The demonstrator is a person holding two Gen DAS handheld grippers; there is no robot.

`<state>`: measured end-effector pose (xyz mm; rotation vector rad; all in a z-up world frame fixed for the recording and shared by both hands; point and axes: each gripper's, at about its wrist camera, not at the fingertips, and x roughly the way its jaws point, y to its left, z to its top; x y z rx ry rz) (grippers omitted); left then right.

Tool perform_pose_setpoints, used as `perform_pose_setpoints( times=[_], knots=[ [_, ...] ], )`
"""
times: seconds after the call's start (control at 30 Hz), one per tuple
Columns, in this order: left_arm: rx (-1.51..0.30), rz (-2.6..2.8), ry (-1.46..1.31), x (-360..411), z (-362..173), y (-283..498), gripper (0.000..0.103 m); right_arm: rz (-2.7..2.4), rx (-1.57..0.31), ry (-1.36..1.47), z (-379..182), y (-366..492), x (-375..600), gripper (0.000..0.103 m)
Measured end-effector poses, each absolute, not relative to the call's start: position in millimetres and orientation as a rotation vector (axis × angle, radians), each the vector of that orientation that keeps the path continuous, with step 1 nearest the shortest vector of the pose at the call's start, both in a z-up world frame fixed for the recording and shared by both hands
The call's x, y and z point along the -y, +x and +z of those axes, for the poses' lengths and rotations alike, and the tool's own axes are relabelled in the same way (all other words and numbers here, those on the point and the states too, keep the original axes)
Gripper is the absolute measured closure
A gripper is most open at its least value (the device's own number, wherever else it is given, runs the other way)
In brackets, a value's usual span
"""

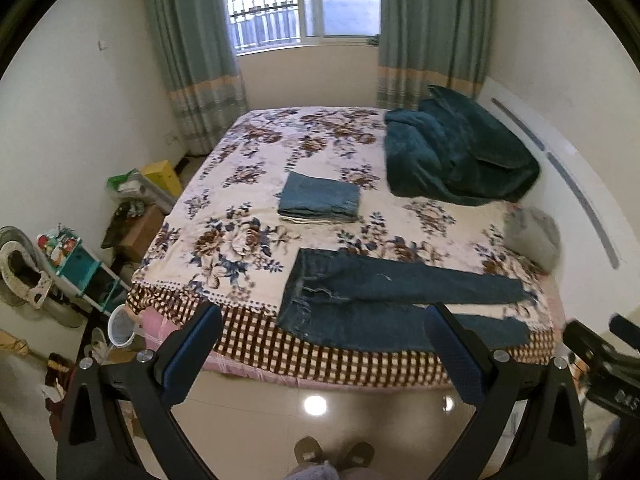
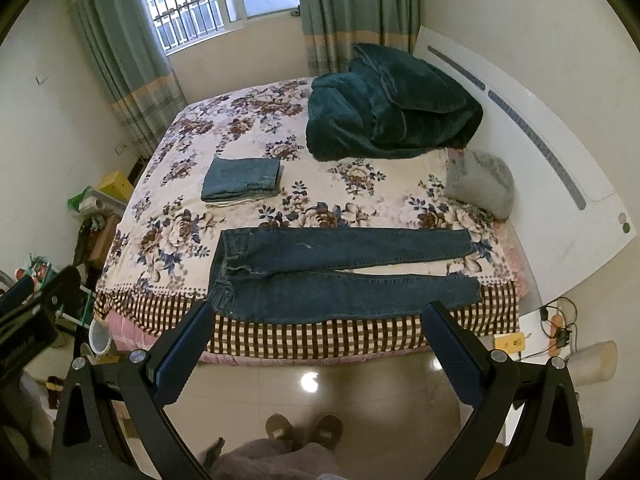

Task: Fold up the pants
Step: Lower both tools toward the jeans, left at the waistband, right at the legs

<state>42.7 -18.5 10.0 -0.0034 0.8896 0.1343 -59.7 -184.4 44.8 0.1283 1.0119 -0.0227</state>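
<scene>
The jeans (image 2: 340,276) lie spread flat along the near edge of the bed (image 2: 360,336), filling the lower middle of both views, waistband toward the left of the frame and the 2 legs running out to the right with a thin wedge of floral cover showing between them. Nothing of them is folded yet, so I judge I am at the very start: the approach before the 1st fold. Both my grippers hang above the floor short of the mattress, well apart from the denim; my left gripper (image 1: 320,344) has its jaws spread wide and holds nothing, and my right gripper (image 2: 316,340) is the same, released and bare. The next move, as I read it, calls for bringing 1 leg over the other, so I would want 1 pinch at the waistband's near corner and another at the near leg's hem, each taking the full layer of cloth. Beyond the jeans, in the middle of the frame, sits a folded stack (image 2: 240,180) of denim, and a dark green blanket (image 2: 392,108) is heaped at upper right beside a grey cushion (image 2: 480,182).
</scene>
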Motion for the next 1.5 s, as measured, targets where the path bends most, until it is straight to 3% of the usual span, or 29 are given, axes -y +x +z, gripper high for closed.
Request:
perform_pose_setpoints(
  times=[0.43, 0.77, 1.2, 1.37, 1.5],
  knots=[
    [-1.024, 0.166, 0.078, 50.1, -87.6, 156.6, 0.000, -0.153, -1.155, 0.225, -67.1, 72.0, 260.4, 0.000],
    [-1.170, 0.120, 0.070, 49.9, -178.6, 300.4, 0.000, -0.380, -1.304, 0.450, -206.2, 244.3, 344.8, 0.000],
    [-1.530, 0.320, -0.151, 7.1, -405.2, 475.3, 0.000, -0.719, -1.477, 0.590, -453.6, 392.5, 448.8, 0.000],
    [-1.695, 0.437, -0.357, -12.3, -506.2, 512.3, 0.000, -0.805, -1.520, 0.594, -538.5, 429.1, 487.5, 0.000],
    [-1.751, 0.531, -0.480, -25.7, -555.6, 531.4, 0.000, -0.840, -1.566, 0.620, -599.4, 450.1, 517.1, 0.000]
  ],
)
